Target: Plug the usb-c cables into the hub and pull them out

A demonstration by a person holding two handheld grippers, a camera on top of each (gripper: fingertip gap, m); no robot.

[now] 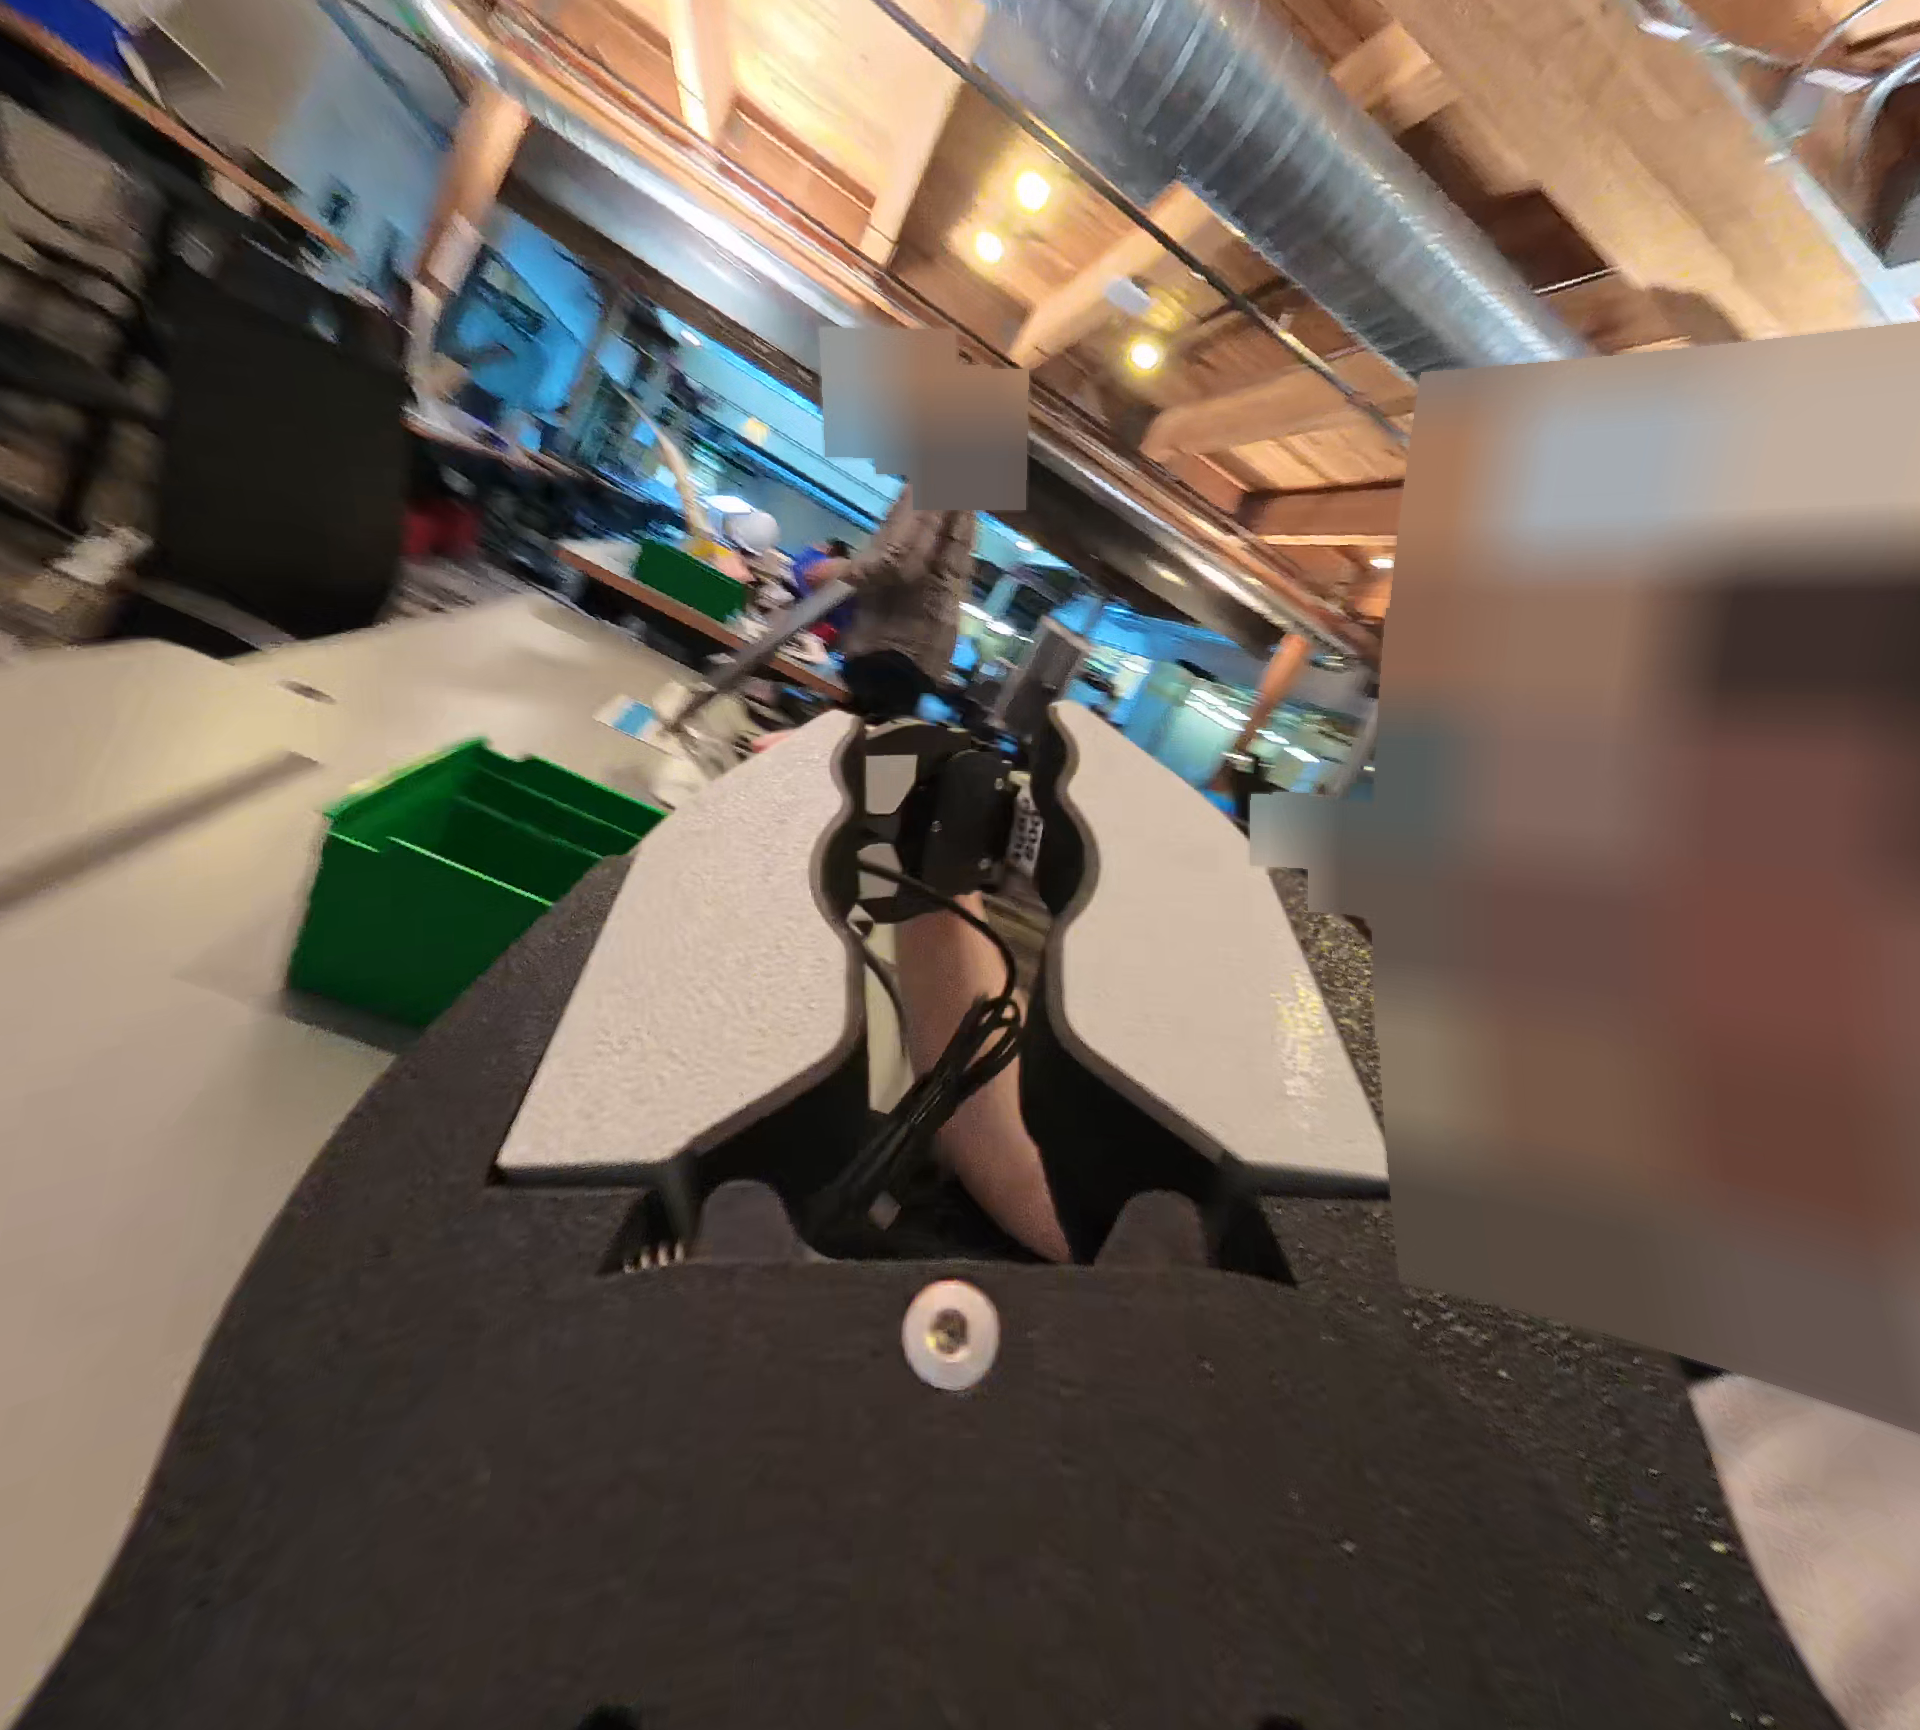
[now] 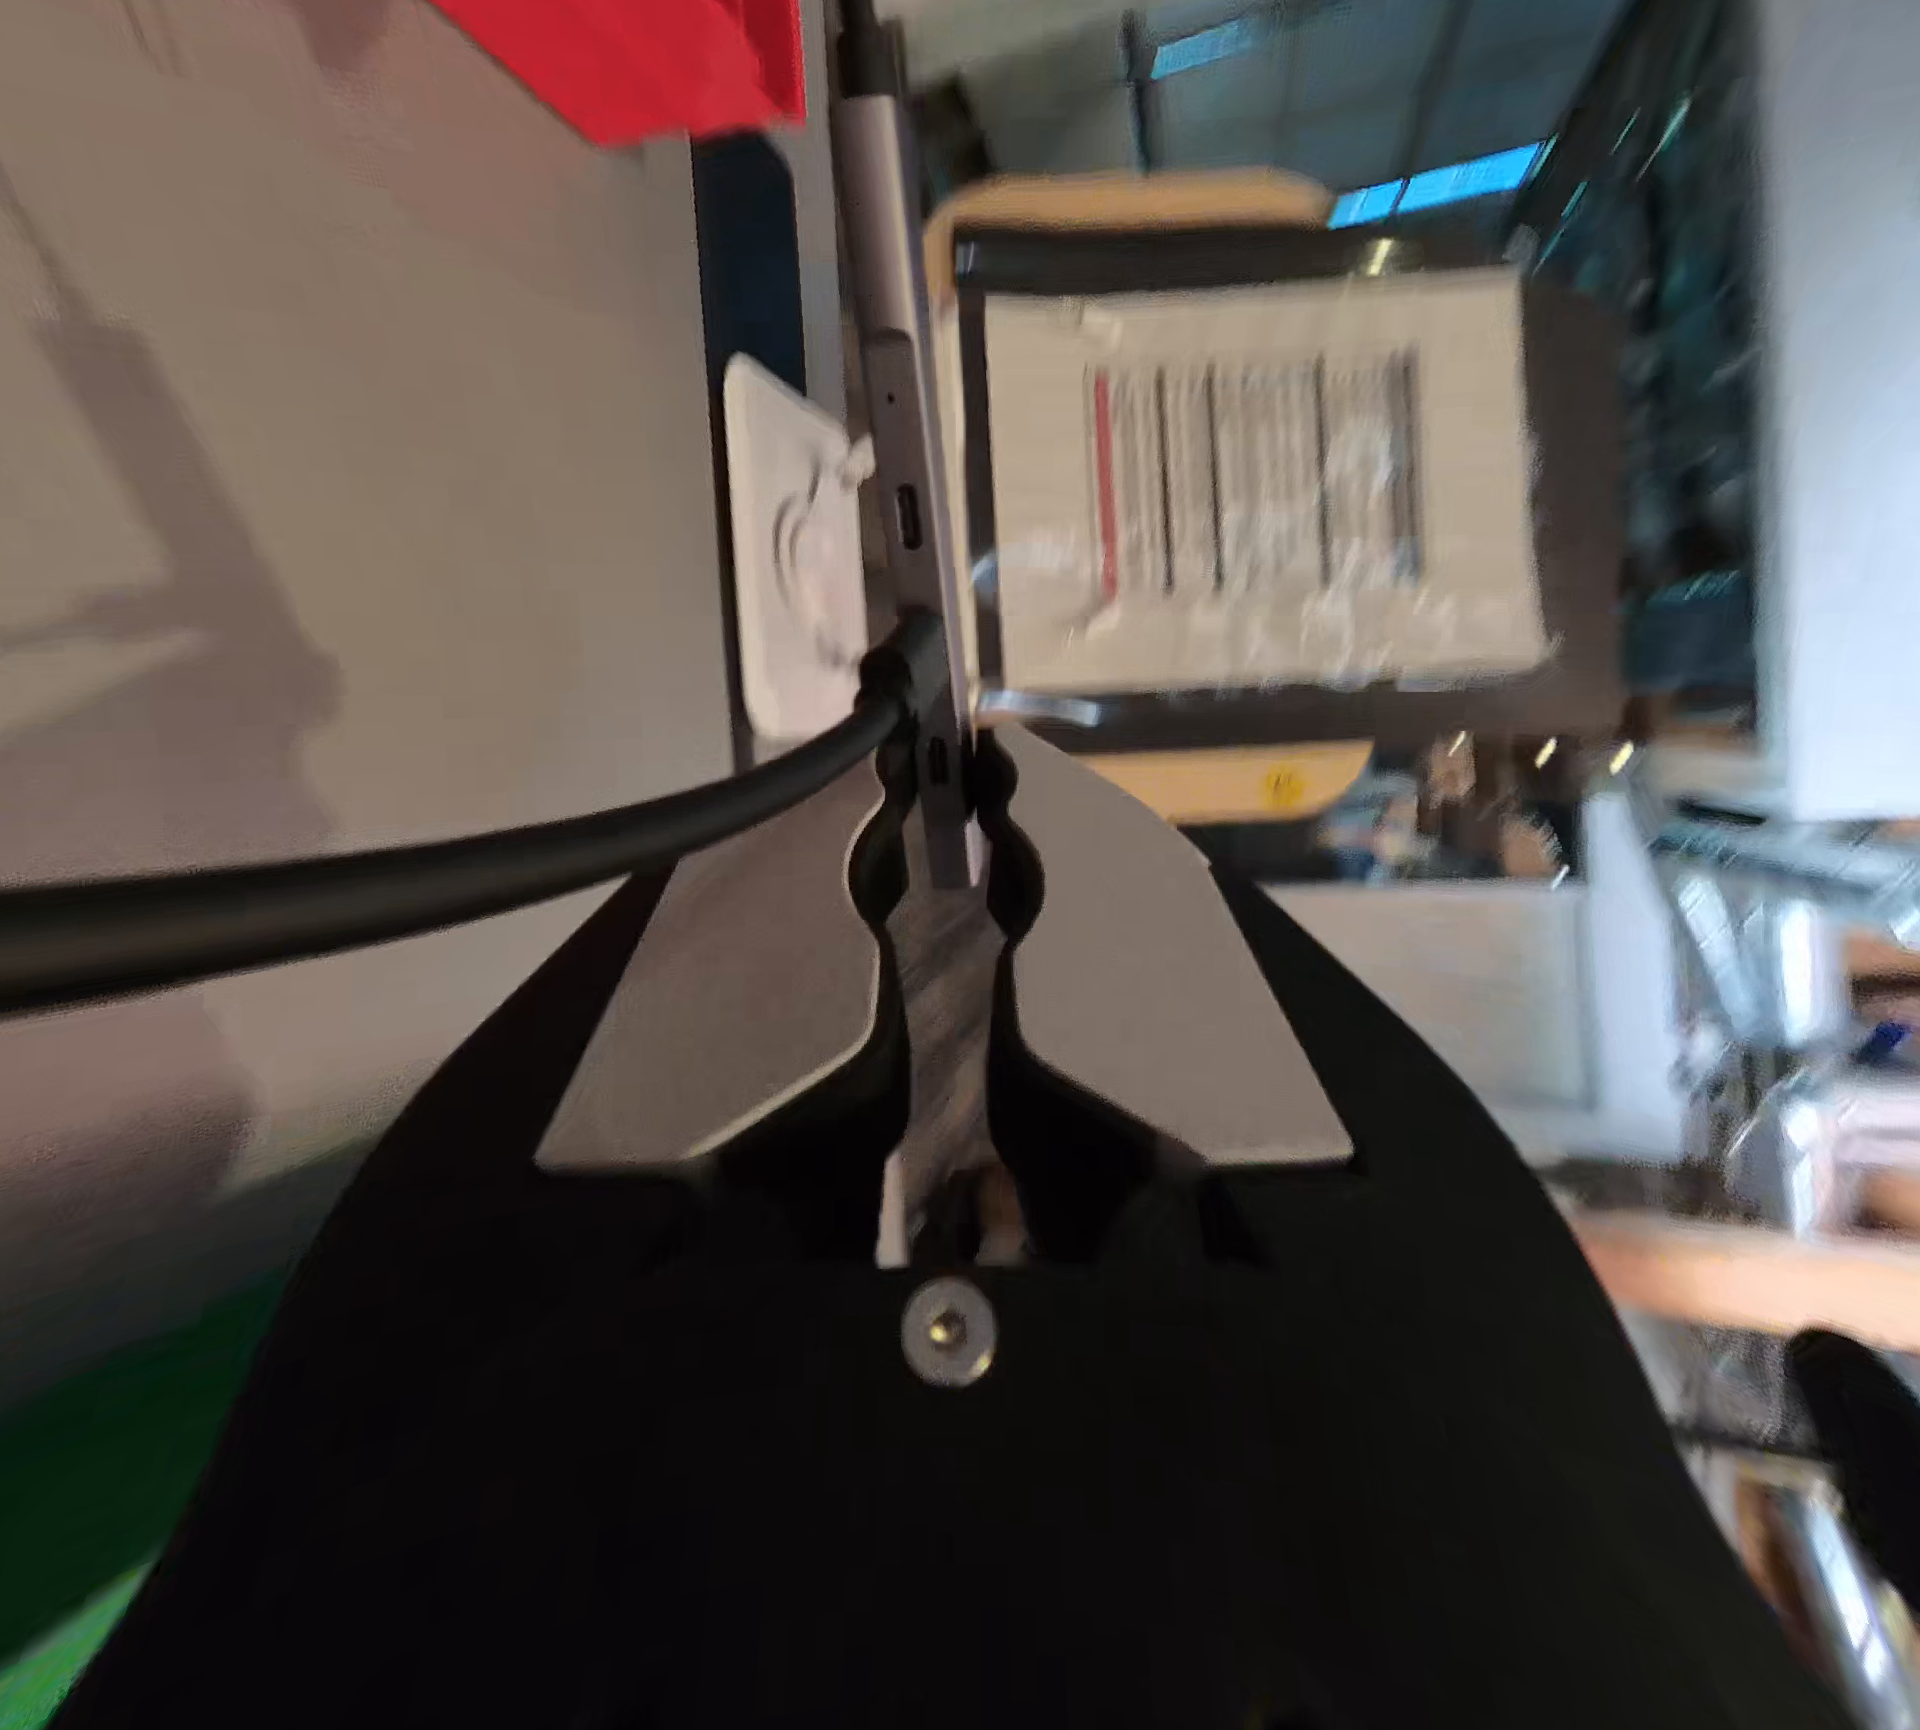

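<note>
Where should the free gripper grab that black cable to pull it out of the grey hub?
At the black cable's plug, pinched across its short body, coming from the cable's side, opposite the hub's port edge. The right gripper already clamps the hub's end.

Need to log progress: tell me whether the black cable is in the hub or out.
In. The cable ends with its plug seated in the hub.

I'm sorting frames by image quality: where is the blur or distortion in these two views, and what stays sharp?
Left wrist view: the background is motion-smeared and the ceiling duct bends with wide-angle distortion; the left tongs and green bin stay fairly sharp. Right wrist view: the background streaks heavily, but the right tongs, the grey hub and the black cable read clearly.
</note>
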